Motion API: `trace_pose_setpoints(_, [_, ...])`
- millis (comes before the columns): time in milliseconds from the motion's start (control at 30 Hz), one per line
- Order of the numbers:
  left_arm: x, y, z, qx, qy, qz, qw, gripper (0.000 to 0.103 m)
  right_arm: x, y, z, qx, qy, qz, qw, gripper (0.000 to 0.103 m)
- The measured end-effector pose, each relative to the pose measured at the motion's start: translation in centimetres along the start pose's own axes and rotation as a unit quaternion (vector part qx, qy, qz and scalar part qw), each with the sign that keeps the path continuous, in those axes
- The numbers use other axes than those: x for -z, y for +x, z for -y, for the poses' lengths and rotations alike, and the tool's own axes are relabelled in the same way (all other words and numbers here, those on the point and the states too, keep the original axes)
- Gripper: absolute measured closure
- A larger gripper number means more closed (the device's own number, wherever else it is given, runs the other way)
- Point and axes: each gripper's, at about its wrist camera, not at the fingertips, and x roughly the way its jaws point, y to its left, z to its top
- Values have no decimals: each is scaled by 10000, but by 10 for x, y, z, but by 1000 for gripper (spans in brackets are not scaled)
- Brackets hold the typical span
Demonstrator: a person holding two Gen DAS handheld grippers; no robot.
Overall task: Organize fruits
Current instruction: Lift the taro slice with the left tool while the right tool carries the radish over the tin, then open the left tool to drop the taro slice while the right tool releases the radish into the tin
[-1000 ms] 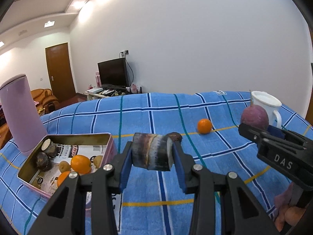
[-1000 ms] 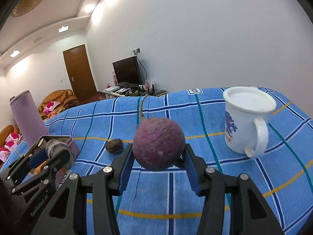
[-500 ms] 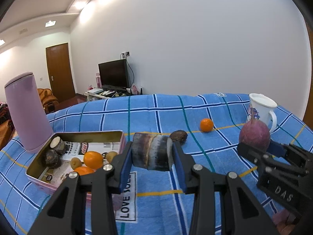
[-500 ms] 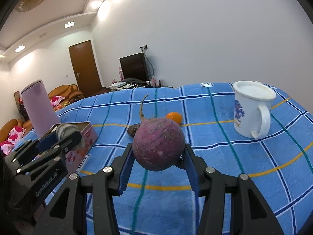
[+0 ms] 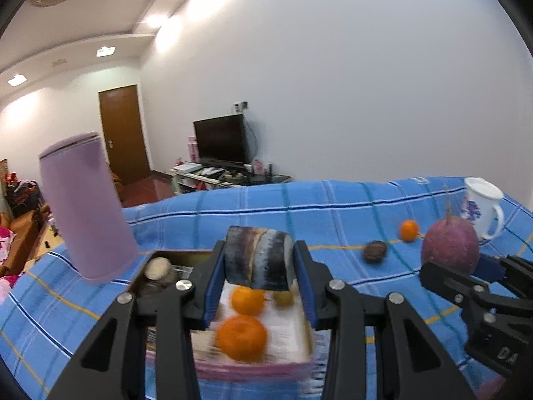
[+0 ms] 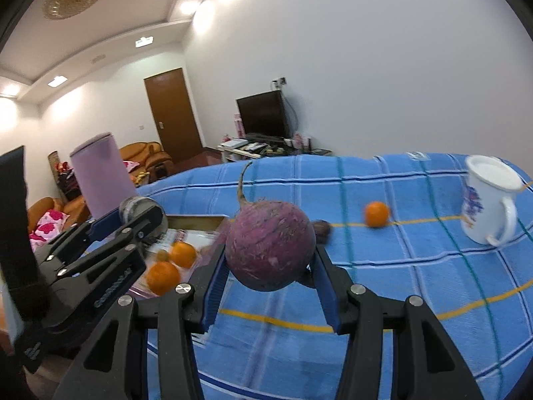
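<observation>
A short dark cane piece (image 5: 258,258), banded brown, grey and purple with a cut end, is clamped between the blue pads of the left hand-held gripper (image 5: 259,280), the jaws being only partly apart. It is held above the tin (image 5: 253,363), which lies on the blue checked bench (image 5: 299,213). In the tin two oranges (image 5: 241,336) are seen, with a small yellowish fruit (image 5: 283,298) and a pale-topped dark piece (image 5: 160,268) at its far end. The tin's near rim and contents are blurred, and its sides are covered by the gripper's fingers.

A round purple root (image 6: 270,245) with rough skin and a thin curved tail is gripped at its sides by the right hand-held gripper (image 6: 269,276), whose jaws are somewhat wider apart. It is carried above the bench, just beside the tin. Its underside is hidden by the fingers.

A dark brown fruit (image 5: 374,251) and a loose orange (image 5: 408,230) lie on the bench between the tin and the white mug (image 5: 483,208) near the far right edge. In the right wrist view the dark fruit is mostly hidden behind the root. A tall lilac cylinder (image 5: 86,206) stands just behind the tin's left corner. What the mug contains cannot be told. Beyond the bench a television (image 5: 221,141), a brown door (image 5: 123,133) and an orange sofa (image 6: 146,160) are seen; small items on the television stand are too small to make out.
</observation>
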Motion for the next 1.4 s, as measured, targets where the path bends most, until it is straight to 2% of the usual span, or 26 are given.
trace_pose_setpoints(133, [0, 9, -26, -206, -17, 19, 9998, 62, -5, 15, -29, -193, -75, 34, 9998, 51])
trace_pose_setpoints(367, [3, 31, -67, -389, -335, -179, 9985, 62, -9, 41, -65, -386, -97, 14, 9992, 51])
trace_pose_setpoints(633, [8, 48, -92, -589, -511, -398, 9962, 62, -22, 84, -92, -499, 113, -98, 9986, 51])
trace_pose_setpoints(900, [14, 63, -100, -695, -506, -717, 9937, 62, -23, 120, -106, -238, 181, -299, 9991, 51])
trace_pose_setpoints(1033, [18, 67, -92, -753, -251, -812, 9935, 62, -22, 132, -107, 8, 91, -427, 9990, 51])
trace_pose_setpoints(1400, [23, 82, -97, -842, -306, -1299, 9875, 62, -18, 156, -121, 35, -87, -856, 9963, 51])
